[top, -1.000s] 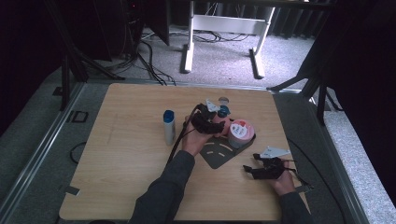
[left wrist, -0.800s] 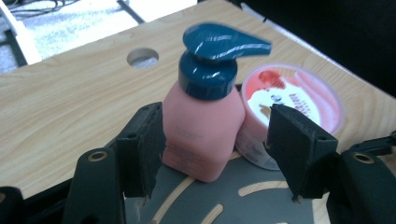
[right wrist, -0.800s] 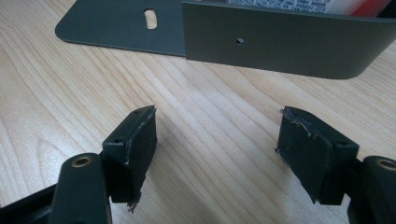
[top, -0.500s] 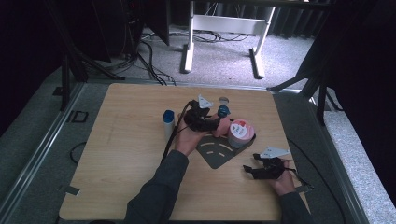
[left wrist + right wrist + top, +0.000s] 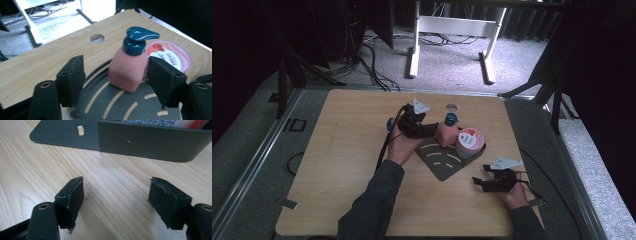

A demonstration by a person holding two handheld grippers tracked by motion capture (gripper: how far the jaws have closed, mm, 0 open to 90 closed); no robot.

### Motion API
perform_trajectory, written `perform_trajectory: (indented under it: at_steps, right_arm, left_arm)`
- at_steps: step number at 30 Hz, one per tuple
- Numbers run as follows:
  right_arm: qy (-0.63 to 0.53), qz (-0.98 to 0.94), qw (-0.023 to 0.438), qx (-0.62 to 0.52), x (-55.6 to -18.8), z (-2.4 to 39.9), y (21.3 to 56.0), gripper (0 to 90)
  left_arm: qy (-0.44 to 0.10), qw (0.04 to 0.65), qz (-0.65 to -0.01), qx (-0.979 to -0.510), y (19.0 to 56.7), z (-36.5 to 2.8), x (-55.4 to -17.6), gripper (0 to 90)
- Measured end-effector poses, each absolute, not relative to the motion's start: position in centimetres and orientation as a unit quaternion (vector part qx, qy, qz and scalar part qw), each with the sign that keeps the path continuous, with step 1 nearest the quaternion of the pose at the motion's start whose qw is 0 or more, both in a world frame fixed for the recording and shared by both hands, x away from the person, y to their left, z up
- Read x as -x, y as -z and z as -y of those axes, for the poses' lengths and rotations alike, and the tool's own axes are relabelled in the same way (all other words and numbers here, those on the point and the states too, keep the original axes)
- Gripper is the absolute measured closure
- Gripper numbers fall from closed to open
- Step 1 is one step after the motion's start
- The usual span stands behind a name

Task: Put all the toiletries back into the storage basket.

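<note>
A pink pump bottle (image 5: 445, 133) with a dark blue pump head stands upright on the back part of a dark grey slotted plate (image 5: 445, 163). Just left of it my left gripper (image 5: 431, 131) is open. In the left gripper view the bottle (image 5: 127, 71) stands just beyond the gripper (image 5: 117, 64), whose jaws have just been opening; neither pad presses on it. Beside the bottle sits a pink-lidded tub (image 5: 470, 142), (image 5: 172, 55). At the front right, my right gripper (image 5: 478, 182) lies open on the wood, nothing between its fingers (image 5: 118, 187), facing the plate's upright wall (image 5: 152, 143).
A blue-capped bottle (image 5: 389, 125) stands behind my left hand, mostly hidden. The tabletop has a round hole (image 5: 451, 106) behind the pink bottle. A white frame (image 5: 447, 30) and cables lie on the floor beyond the far edge. Bare wood spreads across the table's left half (image 5: 337, 150).
My left gripper has drawn back to the left, away from the pink bottle, which stays on the plate. It now covers most of the blue-capped bottle. The right gripper has not moved.
</note>
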State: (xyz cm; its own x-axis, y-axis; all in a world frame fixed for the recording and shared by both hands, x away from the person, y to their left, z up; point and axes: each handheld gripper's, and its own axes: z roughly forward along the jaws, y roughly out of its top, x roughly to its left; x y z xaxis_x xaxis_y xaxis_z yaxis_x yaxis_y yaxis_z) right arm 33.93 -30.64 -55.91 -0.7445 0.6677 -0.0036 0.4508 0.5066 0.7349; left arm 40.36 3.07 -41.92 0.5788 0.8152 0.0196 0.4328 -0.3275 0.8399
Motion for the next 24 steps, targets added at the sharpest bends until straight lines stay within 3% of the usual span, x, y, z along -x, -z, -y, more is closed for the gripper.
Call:
perform_trajectory:
  at_steps: [14, 24]
  right_arm:
    - [-0.374, -0.856, 0.145, -0.326, -33.9, 30.6, 55.9, 28.0]
    - [-0.374, -0.856, 0.146, -0.326, -33.9, 30.6, 55.9, 28.0]
  left_arm:
    - [-0.255, 0.421, -0.421, -0.762, 40.8, -5.3, -40.5, 18.8]
    - [-0.26, 0.41, -0.425, -0.764, 40.4, -6.8, -40.6, 20.7]
